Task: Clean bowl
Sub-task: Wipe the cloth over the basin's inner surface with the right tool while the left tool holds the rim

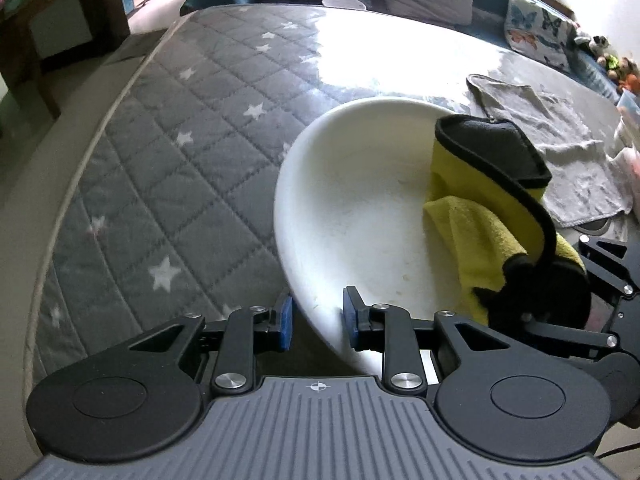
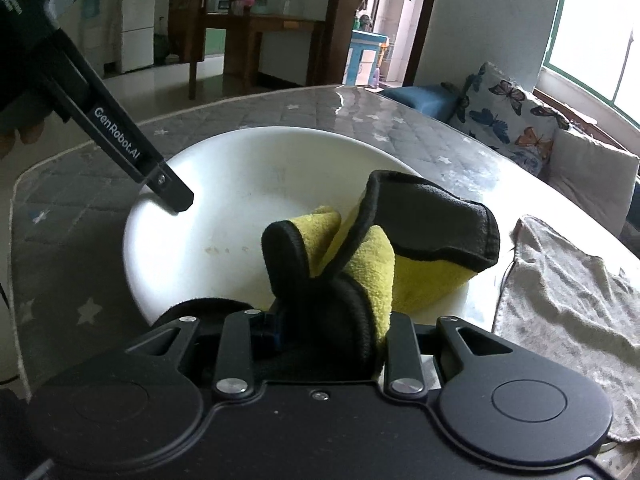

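L wrist view: quilted grey star-print tabletop (image 1: 160,152) fills left + centre of frame. Left hand-held gripper (image 1: 318,322) at bottom centre, blue pads (image 1: 286,320) apart w/ near rim of white bowl (image 1: 352,208) between them; pads close to rim, contact can't tell. Bowl sits centre-right on tabletop, faint specks inside. Yellow/black cloth (image 1: 480,200) bunched in right part of bowl. Grey towel (image 1: 560,152) lies right of bowl, upper right of frame.

R wrist view: other gripper's black finger reaches in from upper left, tip at bowl's (image 2: 224,208) left rim. Bowl mid-frame. Right hand-held gripper (image 2: 332,328) bottom centre, clamped on cloth (image 2: 380,248); cloth wad covers the finger gap + spills fwd into bowl's near right side. Grey towel (image 2: 560,312) lower right, just beside bowl. Butterfly-print cushion (image 2: 504,116) upper right beyond tabletop edge
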Demonstrator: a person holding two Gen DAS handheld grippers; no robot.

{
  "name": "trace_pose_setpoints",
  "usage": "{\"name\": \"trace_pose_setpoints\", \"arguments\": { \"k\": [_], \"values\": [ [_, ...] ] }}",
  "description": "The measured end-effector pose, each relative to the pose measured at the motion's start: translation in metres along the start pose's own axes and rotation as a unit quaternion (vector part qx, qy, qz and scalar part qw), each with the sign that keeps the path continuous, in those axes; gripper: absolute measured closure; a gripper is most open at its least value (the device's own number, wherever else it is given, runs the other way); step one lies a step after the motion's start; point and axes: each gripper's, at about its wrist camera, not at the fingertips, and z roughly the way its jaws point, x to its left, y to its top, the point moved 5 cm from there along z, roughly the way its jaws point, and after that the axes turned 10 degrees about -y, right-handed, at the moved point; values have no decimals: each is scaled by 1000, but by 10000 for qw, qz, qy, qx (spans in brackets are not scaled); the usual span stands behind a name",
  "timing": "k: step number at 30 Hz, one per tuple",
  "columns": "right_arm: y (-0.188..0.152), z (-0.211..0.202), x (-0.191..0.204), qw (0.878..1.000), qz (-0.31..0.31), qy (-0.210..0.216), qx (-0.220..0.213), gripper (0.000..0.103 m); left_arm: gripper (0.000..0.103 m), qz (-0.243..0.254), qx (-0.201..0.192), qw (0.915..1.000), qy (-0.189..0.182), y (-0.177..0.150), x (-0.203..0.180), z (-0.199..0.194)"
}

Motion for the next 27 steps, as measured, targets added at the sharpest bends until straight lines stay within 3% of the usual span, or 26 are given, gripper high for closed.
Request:
{"name": "trace_pose_setpoints", "arguments": {
  "k": [5, 14, 27],
  "values": [
    [3, 7, -6, 9999, 66, -132, 55, 73, 77, 290, 93, 9995, 88, 14, 2, 10],
    [0, 8, -3, 9994, 252, -185, 124, 73, 74, -493, 27, 9987, -130, 4, 10, 4],
    [4, 4, 4, 9982, 578, -25, 152, 73, 73, -1409, -46, 9893, -383, -20, -4, -6]
  ]
}}
